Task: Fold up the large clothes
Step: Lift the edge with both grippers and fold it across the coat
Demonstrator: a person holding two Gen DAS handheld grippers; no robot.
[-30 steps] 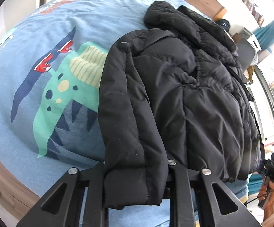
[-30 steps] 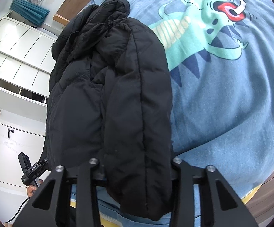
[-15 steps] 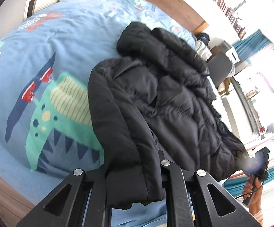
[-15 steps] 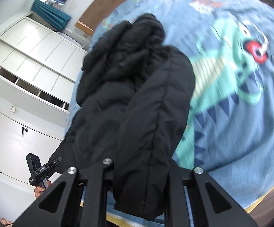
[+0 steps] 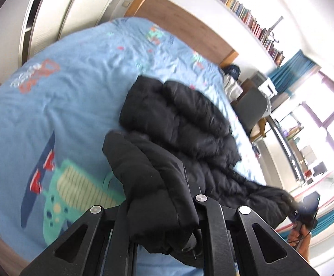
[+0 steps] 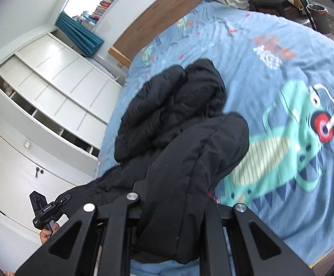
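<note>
Both ends are lifting: the left gripper (image 5: 162, 227) is clamping one corner of the black puffer jacket (image 5: 185, 133), the right gripper (image 6: 171, 225) the other, over the bed (image 5: 79, 96). Best carrying both corners forward level. The bedcover lettering is too blurred for reading.

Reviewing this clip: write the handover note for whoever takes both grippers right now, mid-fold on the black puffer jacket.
Left gripper: shut on the bottom end of the black puffer jacket, lifted off the bed.
Right gripper: shut on the same end, at the other side.
Jacket: hood end rests on the blue dinosaur bedspread; the near end hangs from both grippers.
Done: both corners gripped and raised.
Left: probably carry the held end forward over the hood end, lay it down, release, then tidy the fold.
</note>
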